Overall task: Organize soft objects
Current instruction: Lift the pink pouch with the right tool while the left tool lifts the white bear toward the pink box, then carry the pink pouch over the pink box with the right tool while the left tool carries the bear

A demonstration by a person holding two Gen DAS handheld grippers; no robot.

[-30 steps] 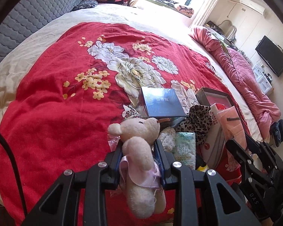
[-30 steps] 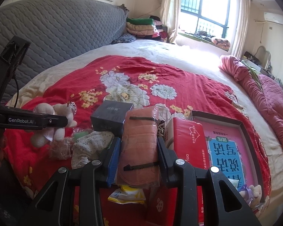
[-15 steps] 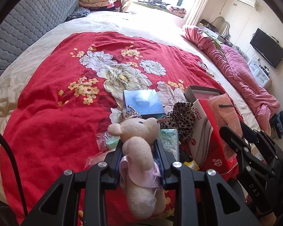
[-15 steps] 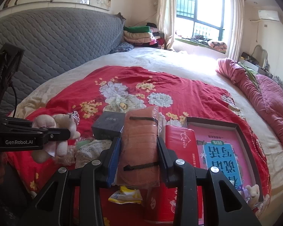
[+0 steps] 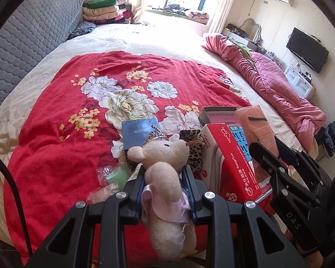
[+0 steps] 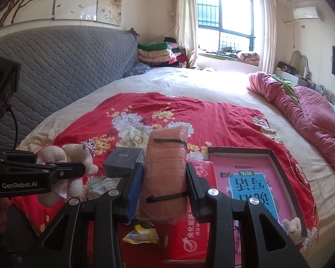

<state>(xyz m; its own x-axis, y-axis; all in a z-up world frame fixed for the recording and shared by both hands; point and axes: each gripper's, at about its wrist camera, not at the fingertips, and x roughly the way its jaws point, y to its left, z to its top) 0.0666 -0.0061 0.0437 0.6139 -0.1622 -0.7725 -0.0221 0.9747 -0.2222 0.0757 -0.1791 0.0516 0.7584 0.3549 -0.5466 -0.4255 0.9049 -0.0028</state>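
Observation:
A cream plush bear (image 5: 165,178) in a pink dress, with a small crown, hangs above the red floral blanket (image 5: 62,147), and my left gripper (image 5: 164,178) is shut on its body. The same bear (image 6: 73,163) shows at the left of the right wrist view, clamped by the left gripper (image 6: 76,169). My right gripper (image 6: 164,174) is shut on an orange packet of face masks (image 6: 165,169) in clear wrap, held upright above the clutter. That packet (image 5: 254,129) and the right gripper's fingers (image 5: 270,163) appear at the right of the left wrist view.
On the blanket below lie a dark blue box (image 5: 138,134), a leopard-print pouch (image 5: 194,147), a red tissue pack (image 5: 232,160), a green item in plastic (image 5: 116,176), and an open box with a pink book (image 6: 252,178). A pink quilt (image 6: 312,120) runs along the right. A grey headboard (image 6: 55,67) stands left.
Both grippers have risen and drawn back with their loads, so more of the bed, headboard and window shows. The bear and the mask packet stay clamped as before.

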